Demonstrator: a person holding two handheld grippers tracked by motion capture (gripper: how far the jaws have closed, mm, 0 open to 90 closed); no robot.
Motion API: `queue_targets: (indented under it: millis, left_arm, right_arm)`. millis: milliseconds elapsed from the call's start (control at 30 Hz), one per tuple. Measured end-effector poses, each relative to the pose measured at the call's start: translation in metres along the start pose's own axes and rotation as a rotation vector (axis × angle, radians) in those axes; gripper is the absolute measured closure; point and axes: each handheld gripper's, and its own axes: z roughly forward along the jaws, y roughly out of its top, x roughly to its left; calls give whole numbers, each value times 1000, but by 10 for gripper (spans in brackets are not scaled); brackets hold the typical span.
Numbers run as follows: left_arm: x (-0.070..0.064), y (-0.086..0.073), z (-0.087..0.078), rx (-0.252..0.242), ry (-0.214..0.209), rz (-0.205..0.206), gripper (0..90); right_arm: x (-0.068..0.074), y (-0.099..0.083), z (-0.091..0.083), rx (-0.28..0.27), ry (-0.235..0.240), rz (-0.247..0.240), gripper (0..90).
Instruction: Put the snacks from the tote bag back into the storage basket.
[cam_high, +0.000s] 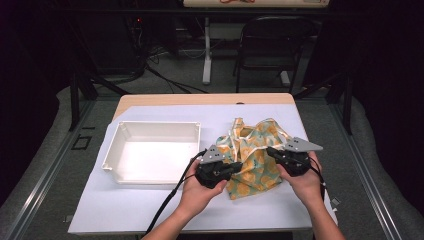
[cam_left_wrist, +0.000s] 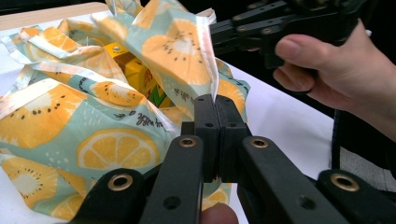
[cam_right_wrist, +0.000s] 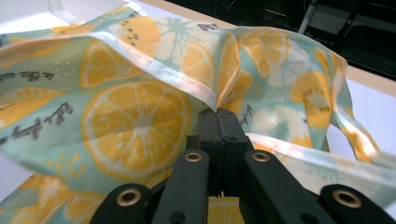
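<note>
Both your left claw (cam_left_wrist: 215, 105) and right claw (cam_right_wrist: 218, 116) are clamped on the fruit-print bag (cam_high: 252, 155) rim; spread evenly, keeping the mouth open.

I see a soft, matt cloth bag (cam_high: 252, 152) printed with citrus slices, its hems stitched. The tray (cam_high: 150, 172) looks smooth white plastic; my gripper (cam_left_wrist: 215, 100) is matt black.

text: cursive dark lettering on fruit-print cloth bag (cam_right_wrist: 140, 116) | too blurred to read | no other text

A dark folding chair (cam_high: 272, 47) (behind the table (cam_high: 200, 99)) on grey floor (cam_high: 175, 82).
</note>
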Motion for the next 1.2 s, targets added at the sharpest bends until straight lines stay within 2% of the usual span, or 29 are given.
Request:
queue_targets:
  millis: [100, 233, 300, 367, 400, 467, 500, 533, 567, 600, 700, 767, 800, 833, 933, 1000, 1100, 1200]
  left_arm:
    - [-1, -5, 3, 12, 5, -12, 891]
    - [-6, -17, 9, 48, 24, -7, 890]
    - [-6, -23, 13, 59, 40, -11, 890]
    - [-4, -29, 16, 67, 46, -30, 890]
    - [-4, -32, 18, 74, 53, -40, 890]
    - [-4, -39, 23, 83, 54, -51, 890]
    - [-4, -41, 25, 93, 56, -50, 890]
    - [-5, -44, 27, 95, 62, -49, 890]
    - [-6, -45, 29, 102, 61, -45, 890]
    - [-7, -47, 30, 106, 61, -49, 890]
    - [-9, -50, 35, 110, 59, -44, 890]
    - [-11, -50, 37, 122, 55, -38, 890]
    - [-12, -51, 38, 124, 53, -38, 890]
    - [-12, -51, 40, 128, 50, -38, 890]
    - [-14, -52, 42, 134, 48, -30, 889]
    - [-15, -52, 43, 139, 49, -26, 888]
    - [-15, -53, 44, 142, 46, -34, 887]
    - [-15, -53, 44, 135, 48, -36, 886]
  right_arm:
    - [1, -7, -11, -6, 1, 43, 900]
    - [7, -16, -24, 33, 9, 44, 900]
    - [8, -23, -29, 62, 5, 54, 900]
    - [8, -32, -33, 95, -6, 83, 900]
    - [6, -43, -34, 133, -13, 114, 900]
    - [5, -48, -34, 153, -10, 129, 900]
    - [6, -56, -33, 188, -11, 140, 888]
    - [6, -56, -33, 188, -11, 140, 888]
    - [6, -57, -34, 178, -10, 155, 819]
    - [6, -56, -38, 172, -17, 162, 738]
    - [6, -45, -50, 68, -19, 199, 586]
    - [8, -33, -58, 14, -40, 198, 545]
    - [13, -20, -64, -32, -50, 180, 535]
    - [13, -20, -64, -32, -50, 180, 535]
    - [20, -2, -59, -68, -36, 163, 476]
    - [24, 7, -51, -79, -32, 162, 450]
    - [30, 17, -30, -70, -20, 188, 395]
    - [34, 21, -4, 7, -35, 210, 324]
